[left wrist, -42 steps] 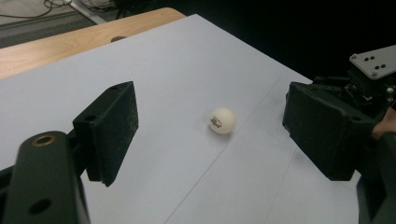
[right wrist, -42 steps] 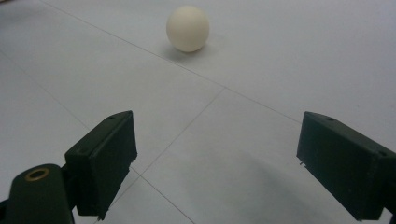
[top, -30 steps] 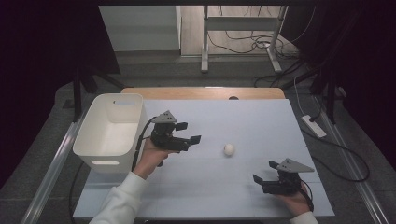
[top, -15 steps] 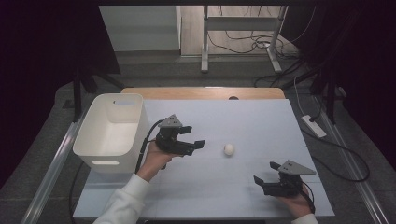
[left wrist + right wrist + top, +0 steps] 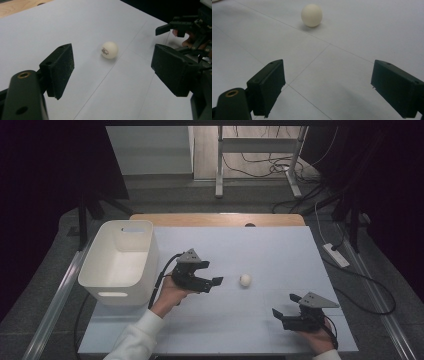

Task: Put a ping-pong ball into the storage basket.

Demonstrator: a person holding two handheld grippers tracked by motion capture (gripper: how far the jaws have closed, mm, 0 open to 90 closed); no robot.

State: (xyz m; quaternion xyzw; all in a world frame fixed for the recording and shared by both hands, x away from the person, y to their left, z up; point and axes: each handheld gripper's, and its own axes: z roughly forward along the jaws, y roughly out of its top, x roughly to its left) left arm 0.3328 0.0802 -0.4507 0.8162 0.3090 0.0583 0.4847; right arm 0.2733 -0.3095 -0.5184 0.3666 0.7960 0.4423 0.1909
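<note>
Left gripper (image 5: 216, 282) jaws spread wide and empty, aimed at the ping-pong ball (image 5: 245, 280) just beside it on the table (image 5: 280, 250); right gripper (image 5: 284, 311) also agape, idle, well apart. Risk: a jaw nudges the ball and it rolls away. White bin (image 5: 120, 262) at left looks empty.

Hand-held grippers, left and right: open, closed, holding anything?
Left hand-held gripper: open, empty, small white ball ahead of it.
Right hand-held gripper: open, empty.
</note>
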